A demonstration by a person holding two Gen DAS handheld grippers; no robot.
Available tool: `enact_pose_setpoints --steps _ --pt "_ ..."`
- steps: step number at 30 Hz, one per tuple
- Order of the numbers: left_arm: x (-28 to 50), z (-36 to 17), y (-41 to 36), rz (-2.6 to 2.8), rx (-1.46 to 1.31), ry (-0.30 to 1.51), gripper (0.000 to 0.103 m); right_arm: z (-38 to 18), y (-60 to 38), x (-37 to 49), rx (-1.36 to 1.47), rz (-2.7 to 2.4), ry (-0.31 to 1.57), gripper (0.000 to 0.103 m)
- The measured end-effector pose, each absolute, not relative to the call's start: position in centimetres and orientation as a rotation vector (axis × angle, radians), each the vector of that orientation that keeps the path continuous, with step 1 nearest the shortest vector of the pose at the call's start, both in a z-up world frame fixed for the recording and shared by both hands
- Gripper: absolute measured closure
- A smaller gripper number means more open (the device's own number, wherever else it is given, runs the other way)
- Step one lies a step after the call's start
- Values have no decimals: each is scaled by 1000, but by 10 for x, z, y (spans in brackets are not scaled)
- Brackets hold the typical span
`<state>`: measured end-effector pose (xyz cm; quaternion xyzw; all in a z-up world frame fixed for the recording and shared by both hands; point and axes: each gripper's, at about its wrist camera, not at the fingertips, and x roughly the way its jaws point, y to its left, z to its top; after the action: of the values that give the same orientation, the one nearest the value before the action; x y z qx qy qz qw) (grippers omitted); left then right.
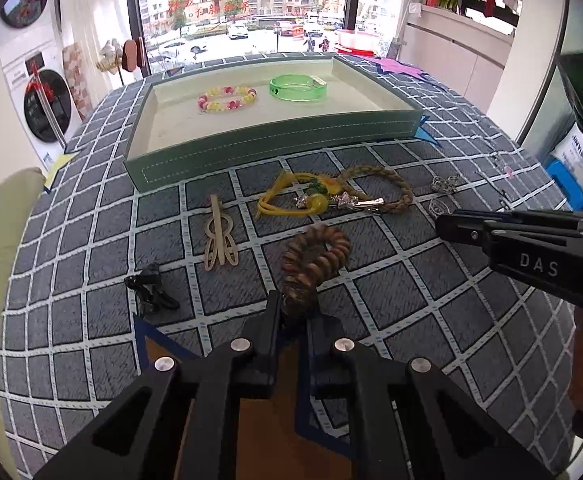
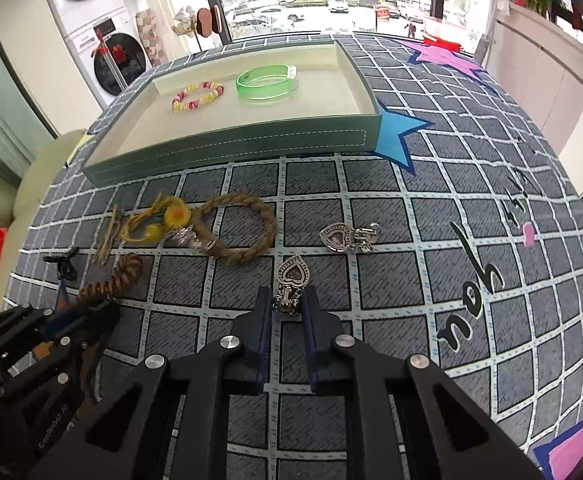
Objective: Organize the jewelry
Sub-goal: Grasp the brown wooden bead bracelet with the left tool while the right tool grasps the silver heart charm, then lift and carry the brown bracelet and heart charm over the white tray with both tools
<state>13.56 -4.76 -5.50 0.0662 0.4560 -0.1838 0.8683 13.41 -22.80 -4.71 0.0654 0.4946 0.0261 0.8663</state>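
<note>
A: Sweep the counter from nine o'clock across. What's sorted?

B: Only two pieces sit in the shallow green stitched tray with the cream lining [image 1: 275,136] at twelve o'clock: a pink-and-yellow beaded bracelet [image 1: 227,98] and, at its three o'clock, a translucent green bangle [image 1: 297,87].

A: And loose on the grey grid-patterned cloth [image 1: 391,280]?

B: From nine o'clock: a small black clip [image 1: 151,290], a cream wooden hair clip [image 1: 219,246], a yellow cord ornament with amber beads [image 1: 291,198], a tan braided rope bracelet [image 2: 247,226], then a silver heart-shaped earring [image 2: 337,237] out at three o'clock.

A: The claws?

B: The left claw [image 1: 293,312] is pinching the near end of a brown coiled spiral hair tie [image 1: 315,260], which lies on the cloth at six o'clock. The right claw [image 2: 287,306] is pressed onto the clasp of a second silver heart earring [image 2: 291,280].

A: So, progress?

B: Early, I'd judge. Two in, seven outside, two of those gripped but not lifted.
</note>
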Motion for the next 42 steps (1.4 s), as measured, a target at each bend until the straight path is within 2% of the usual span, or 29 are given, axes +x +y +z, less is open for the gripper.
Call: enact_pose_setpoints --steps 10,11,13,31,33,35,40,42 --pt "134 -42 -34 -406 34 955 79 -38 -243 122 192 82 1024 87" --pt "134 -39 -33 -407 32 951 79 -37 -244 121 200 86 1023 91" --pt "132 -35 -32 -411 27 944 79 -36 -246 119 212 93 1021 93" --pt "128 -28 -30 -416 26 925 79 -42 -249 110 206 144 1045 92" --pt "128 -28 -30 -418 24 925 79 -45 -249 111 199 135 1054 80" --pt "127 -28 -30 -420 24 925 79 -48 -250 113 193 112 1052 49" --pt "127 -28 -31 -421 29 922 79 -48 -250 119 174 66 1030 48" --pt "127 -28 -31 -423 24 925 79 -48 -246 123 150 47 1029 52"
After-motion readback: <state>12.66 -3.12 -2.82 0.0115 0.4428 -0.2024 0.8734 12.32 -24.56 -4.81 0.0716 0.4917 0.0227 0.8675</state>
